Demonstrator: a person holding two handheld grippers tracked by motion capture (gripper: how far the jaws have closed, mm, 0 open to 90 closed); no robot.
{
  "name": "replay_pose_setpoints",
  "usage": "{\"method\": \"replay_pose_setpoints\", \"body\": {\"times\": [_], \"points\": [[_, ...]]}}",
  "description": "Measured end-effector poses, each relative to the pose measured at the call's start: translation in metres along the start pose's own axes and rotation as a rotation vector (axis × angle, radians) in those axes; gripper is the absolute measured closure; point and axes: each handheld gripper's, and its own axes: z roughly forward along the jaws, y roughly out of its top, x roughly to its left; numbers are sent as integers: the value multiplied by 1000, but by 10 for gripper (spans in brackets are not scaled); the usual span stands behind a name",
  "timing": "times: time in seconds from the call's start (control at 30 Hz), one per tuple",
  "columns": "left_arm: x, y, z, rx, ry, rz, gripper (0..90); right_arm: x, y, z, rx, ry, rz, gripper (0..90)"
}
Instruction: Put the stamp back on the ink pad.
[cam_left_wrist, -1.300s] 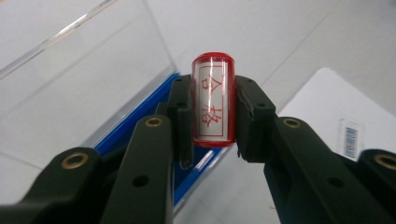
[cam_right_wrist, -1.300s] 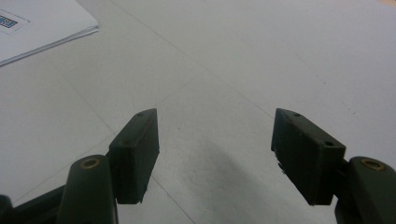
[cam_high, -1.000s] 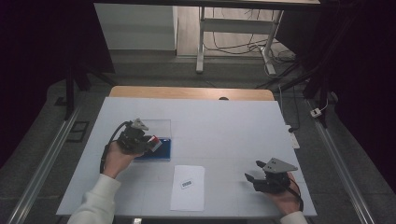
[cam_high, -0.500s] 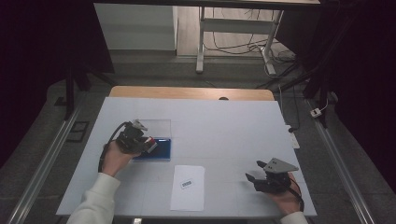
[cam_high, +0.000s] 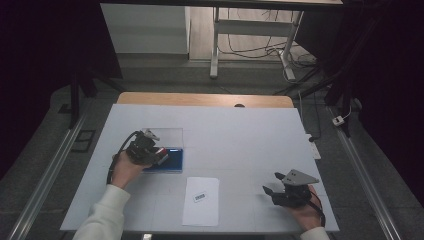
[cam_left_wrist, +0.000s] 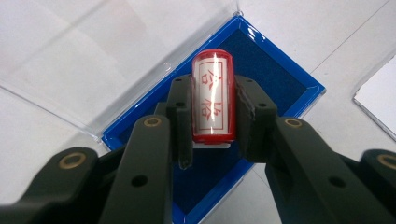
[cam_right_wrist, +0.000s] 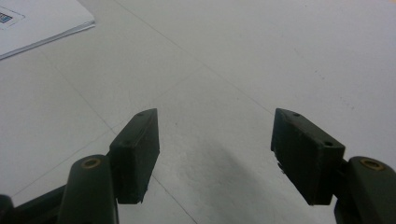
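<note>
A red cylindrical stamp with a white label and red characters sits clamped between the two black pads of my left gripper. It hangs over the dark blue ink pad of an open case with a clear lid. From above, the left gripper and the stamp lie over the blue ink pad case at the table's left. My right gripper rests low on the white table with its jaws wide apart and nothing between them; in the high view the right gripper is at the front right.
A white sheet of paper with a small barcode label lies at the front middle; the paper's corner is in the right gripper view. The white table top ends at a wooden strip at the back.
The left hand has shifted slightly with the stamp over the ink pad. The right hand has kept still.
</note>
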Motion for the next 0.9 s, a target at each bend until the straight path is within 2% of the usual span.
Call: {"method": "replay_pose_setpoints", "body": {"times": [0.13,0.23,0.3,0.43,0.63,0.9], "points": [[0,0,0,-4,-7,-10,678,0,0,0,-4,2,5,320],[-1,0,-3,-24,10,-13,531,0,0,-1,-3,1,4,320],[-3,0,-6,-57,31,-19,452,0,0,0,-5,2,5,320],[-7,-1,-17,-131,63,-32,349,-1,-1,-1,-10,1,8,320],[-17,-13,-38,-228,43,-37,329,-1,-1,-3,-22,4,18,320],[-33,-46,-61,-339,18,-55,336,-2,-1,-6,-54,15,16,320]]}}
